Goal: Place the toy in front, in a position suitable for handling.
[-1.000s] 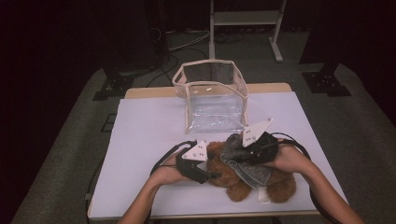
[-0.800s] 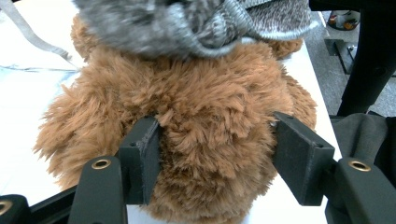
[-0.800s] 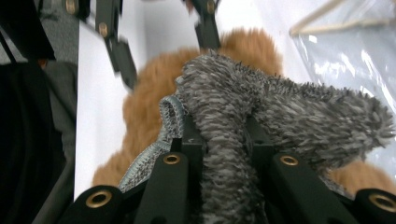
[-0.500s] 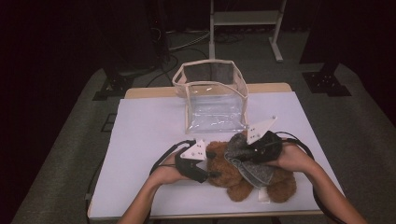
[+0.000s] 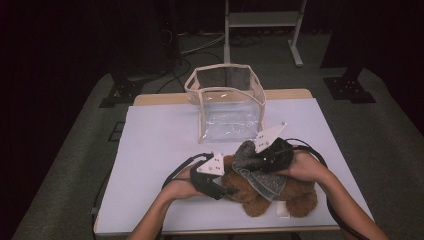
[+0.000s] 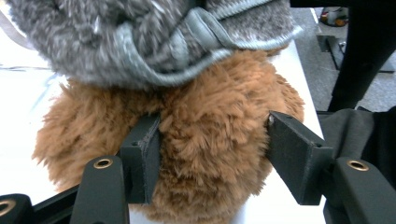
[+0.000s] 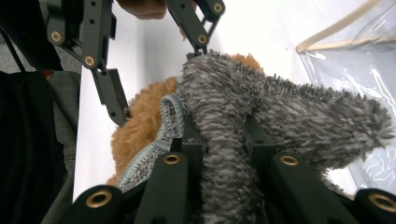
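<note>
A brown teddy bear (image 5: 300, 197) lies on the white table (image 5: 160, 145) near its front edge. My left gripper (image 5: 227, 189) is at the bear's left end. In the left gripper view it (image 6: 212, 154) is shut on a bulge of the bear's brown fur (image 6: 210, 121), with both pads pressed into it. A grey fuzzy knit cloth (image 5: 257, 172) is draped over the bear. My right gripper (image 5: 252, 156) reaches in from the right. In the right gripper view it (image 7: 224, 135) is shut on a bunched fold of the grey cloth (image 7: 280, 107).
An open clear plastic bag with a beige rim (image 5: 227, 107) stands upright behind the bear at the table's middle back. A small white tag (image 5: 283, 211) lies at the bear's front. Cables trail from both grippers. Dark floor surrounds the table.
The right gripper has shifted slightly up and to the right with the grey cloth in it. The left gripper and the bear have stayed put.
</note>
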The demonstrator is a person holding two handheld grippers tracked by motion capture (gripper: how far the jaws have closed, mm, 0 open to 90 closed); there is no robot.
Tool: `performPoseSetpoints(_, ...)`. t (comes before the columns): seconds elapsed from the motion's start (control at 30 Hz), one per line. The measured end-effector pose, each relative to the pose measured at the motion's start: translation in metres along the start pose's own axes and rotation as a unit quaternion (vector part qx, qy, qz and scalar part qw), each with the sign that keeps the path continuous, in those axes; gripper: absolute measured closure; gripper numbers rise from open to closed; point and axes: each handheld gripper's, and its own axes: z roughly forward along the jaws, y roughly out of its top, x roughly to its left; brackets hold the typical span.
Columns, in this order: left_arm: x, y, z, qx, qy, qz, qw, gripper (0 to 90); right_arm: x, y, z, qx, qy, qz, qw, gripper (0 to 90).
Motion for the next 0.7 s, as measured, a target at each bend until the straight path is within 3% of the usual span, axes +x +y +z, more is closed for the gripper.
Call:
performPoseSetpoints(0.17, 0.0, 0.002, -0.001, 0.001, 0.0, 0.004, 1.0, 37.7, -0.005, -0.024, -0.02, 0.025, -0.02, 0.023, 0.9992, 74.7)
performPoseSetpoints(0.33, 0.0, 0.011, -0.008, -0.027, 0.015, -0.002, 0.9995, 37.9, 0.003, -0.033, -0.02, 0.025, -0.012, 0.025, 0.9993, 75.2)
performPoseSetpoints(0.43, -0.002, 0.014, -0.004, -0.016, 0.007, 0.007, 0.9998, 39.3, 0.009, -0.035, -0.018, 0.02, -0.001, 0.024, 0.9995, 75.3)
performPoseSetpoints(0.57, -0.006, 0.011, 0.003, 0.002, -0.007, 0.012, 0.9999, 39.0, 0.007, -0.031, -0.021, 0.015, -0.001, 0.025, 0.9996, 75.2)
performPoseSetpoints(0.7, -0.01, 0.013, 0.004, 0.011, -0.012, 0.023, 0.9996, 39.1, 0.002, -0.01, -0.012, 0.003, 0.003, 0.013, 0.9999, 75.2)
